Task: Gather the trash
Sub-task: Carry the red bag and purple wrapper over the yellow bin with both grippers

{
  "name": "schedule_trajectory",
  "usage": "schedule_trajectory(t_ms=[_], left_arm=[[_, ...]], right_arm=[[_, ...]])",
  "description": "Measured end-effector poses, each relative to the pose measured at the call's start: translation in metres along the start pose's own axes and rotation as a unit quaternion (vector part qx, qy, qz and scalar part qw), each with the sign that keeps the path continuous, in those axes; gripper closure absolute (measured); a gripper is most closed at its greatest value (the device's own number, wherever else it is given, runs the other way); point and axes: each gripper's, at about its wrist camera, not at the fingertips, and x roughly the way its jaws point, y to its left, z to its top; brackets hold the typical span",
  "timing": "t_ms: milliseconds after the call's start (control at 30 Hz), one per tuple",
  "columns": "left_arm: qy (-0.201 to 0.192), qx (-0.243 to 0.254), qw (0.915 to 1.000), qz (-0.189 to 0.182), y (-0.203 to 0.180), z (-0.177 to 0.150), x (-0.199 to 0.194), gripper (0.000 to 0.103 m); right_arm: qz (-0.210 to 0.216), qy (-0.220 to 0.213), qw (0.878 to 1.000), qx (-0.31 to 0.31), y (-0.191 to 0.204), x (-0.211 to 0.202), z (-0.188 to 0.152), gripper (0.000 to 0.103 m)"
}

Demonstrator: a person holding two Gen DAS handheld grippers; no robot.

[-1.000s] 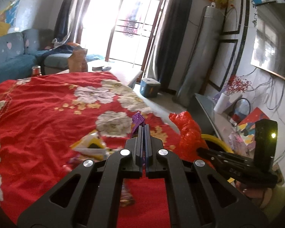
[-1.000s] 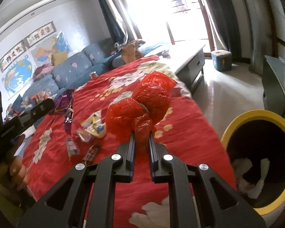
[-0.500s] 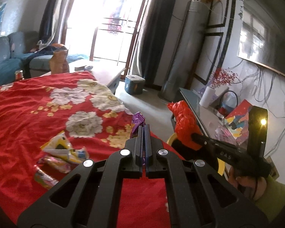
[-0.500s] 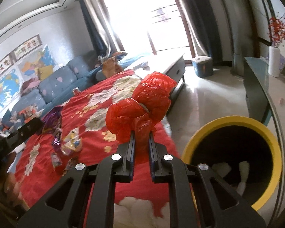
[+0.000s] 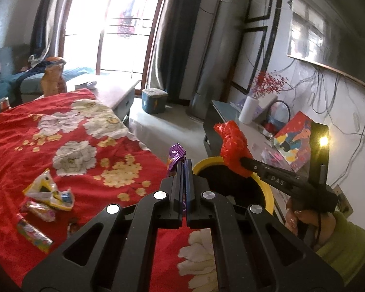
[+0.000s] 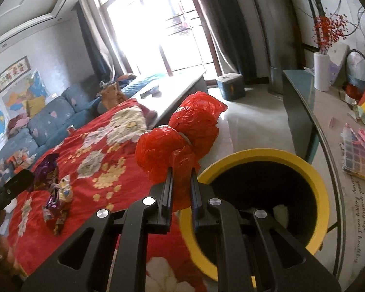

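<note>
My left gripper (image 5: 184, 164) is shut on a purple foil wrapper (image 5: 175, 154), held at the near rim of the yellow bin (image 5: 267, 192). My right gripper (image 6: 181, 172) is shut on a crumpled red plastic bag (image 6: 185, 136), held over the left rim of the yellow bin (image 6: 321, 189). In the left wrist view the red bag (image 5: 231, 146) hangs above the bin mouth. The purple wrapper (image 6: 46, 170) shows at the left of the right wrist view. White paper lies inside the bin.
Several snack wrappers (image 5: 48, 194) lie on the red flowered cloth (image 5: 24, 133) over the table. A glass side table (image 6: 328, 121) with a white vase stands right of the bin. A blue sofa (image 6: 48, 121) is at the far left.
Both grippers have swung right from over the red cloth to the yellow bin, each still holding its piece of trash. The bin now fills more of both views.
</note>
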Motion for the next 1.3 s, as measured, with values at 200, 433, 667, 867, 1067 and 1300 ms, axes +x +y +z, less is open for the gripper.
schedule_trajectory(t_ms=[200,433,667,867,1067,1300], left_arm=[[0.010,0.012,0.9998,-0.010,-0.017,-0.001,0.011,0.103],[0.022,0.022,0.9992,-0.024,-0.032,-0.003,0.026,0.103],[0.033,0.031,0.9980,-0.044,-0.048,-0.006,0.042,0.103],[0.049,0.045,0.9964,-0.053,-0.061,-0.011,0.060,0.103],[0.058,0.054,0.9949,-0.062,-0.072,-0.012,0.074,0.103],[0.073,0.051,0.9933,-0.073,-0.077,-0.013,0.095,0.103]], right_arm=[[-0.014,0.002,1.000,0.014,-0.018,-0.002,-0.002,0.091],[-0.027,0.005,0.999,0.027,-0.039,-0.002,-0.002,0.091],[-0.037,0.016,0.998,0.041,-0.059,0.000,-0.008,0.091],[-0.043,0.021,0.998,0.049,-0.071,0.002,-0.011,0.091],[-0.050,0.030,0.997,0.057,-0.085,0.005,-0.015,0.091],[-0.060,0.044,0.995,0.068,-0.101,0.010,-0.023,0.091]])
